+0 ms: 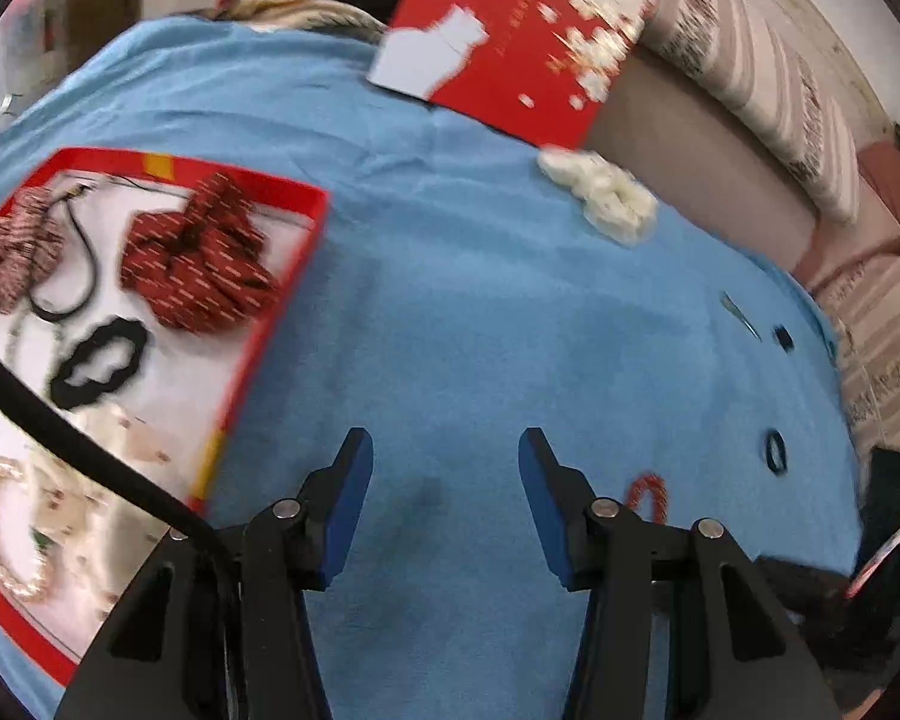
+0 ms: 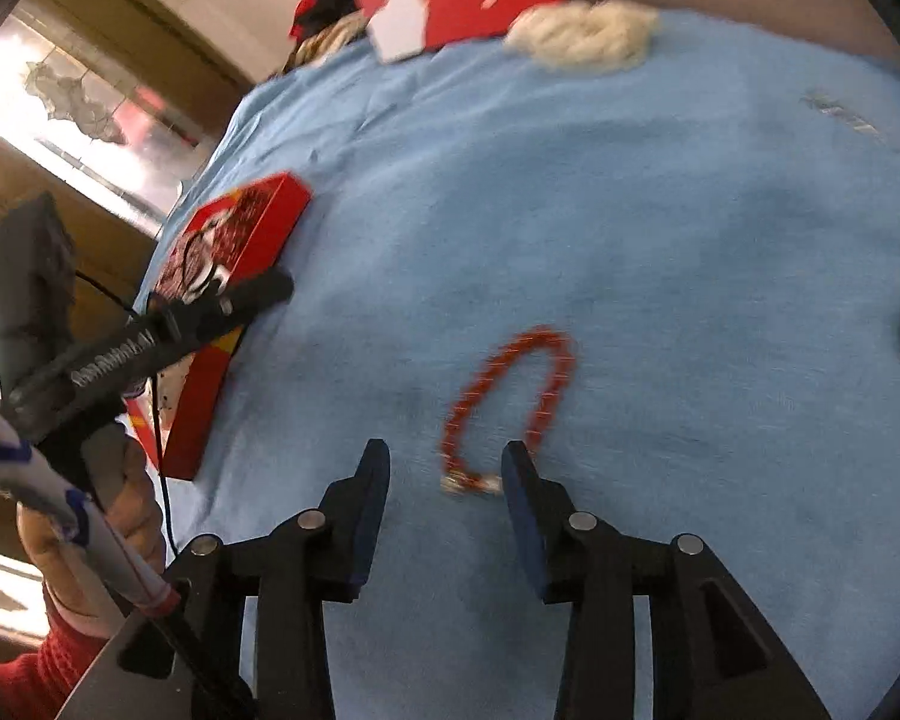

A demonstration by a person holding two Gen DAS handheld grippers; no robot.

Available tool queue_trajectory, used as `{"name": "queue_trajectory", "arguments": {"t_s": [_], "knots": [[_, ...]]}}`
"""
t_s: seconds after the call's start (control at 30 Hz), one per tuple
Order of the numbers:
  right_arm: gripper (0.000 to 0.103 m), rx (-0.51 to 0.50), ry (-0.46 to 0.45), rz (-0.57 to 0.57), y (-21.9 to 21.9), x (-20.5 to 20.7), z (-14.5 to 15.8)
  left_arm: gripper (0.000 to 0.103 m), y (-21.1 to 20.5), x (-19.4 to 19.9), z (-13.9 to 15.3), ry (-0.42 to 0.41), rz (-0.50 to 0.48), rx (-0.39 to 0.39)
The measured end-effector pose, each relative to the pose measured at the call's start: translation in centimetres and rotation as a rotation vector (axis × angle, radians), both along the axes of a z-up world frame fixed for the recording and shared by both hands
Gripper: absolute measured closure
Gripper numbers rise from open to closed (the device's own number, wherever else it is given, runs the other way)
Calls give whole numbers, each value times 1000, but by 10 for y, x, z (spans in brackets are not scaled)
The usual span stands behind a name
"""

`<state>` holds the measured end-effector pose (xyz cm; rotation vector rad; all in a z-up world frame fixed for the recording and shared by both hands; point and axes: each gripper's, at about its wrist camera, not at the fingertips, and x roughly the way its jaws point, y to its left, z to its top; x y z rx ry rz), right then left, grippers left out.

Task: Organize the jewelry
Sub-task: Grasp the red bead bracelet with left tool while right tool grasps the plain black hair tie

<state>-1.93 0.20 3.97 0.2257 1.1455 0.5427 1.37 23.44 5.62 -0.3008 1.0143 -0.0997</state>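
Note:
A red beaded bracelet (image 2: 510, 402) lies on the blue cloth (image 2: 630, 240), its clasp end just ahead of my right gripper (image 2: 447, 462), which is open and empty above the cloth. It also shows in the left wrist view (image 1: 648, 495) beside my right finger. My left gripper (image 1: 447, 450) is open and empty over bare cloth, right of a red-rimmed box (image 1: 282, 312). The box holds a red scrunchie (image 1: 201, 252), a pink scrunchie (image 1: 15, 249), a black hair tie (image 1: 99, 360), a black cord and a pearl bracelet (image 1: 6, 534).
A cream scrunchie (image 1: 600, 192) and the red box lid (image 1: 510, 30) lie at the far side. Small black rings (image 1: 774, 450) and a thin clip (image 1: 741, 312) lie at the right near the cloth's edge. The left gripper and hand (image 2: 120, 348) show left in the right view.

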Motion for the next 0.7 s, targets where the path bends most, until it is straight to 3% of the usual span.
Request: {"name": "queue_trajectory", "arguments": {"t_s": [0.13,0.33,0.53,0.7], "knots": [[61,-80,-71,-152,-60,2,19,54,-25,-5,-5,16,-105,-22],[61,-265,-107,-391,-144,26,18,55,-62,-6,-12,23,-236,-29],[61,-335,-87,-489,-178,53,2,57,-90,-4,-27,49,-315,20],[61,-372,-64,-499,-180,61,-14,57,-106,-3,-29,16,-354,116]]}}
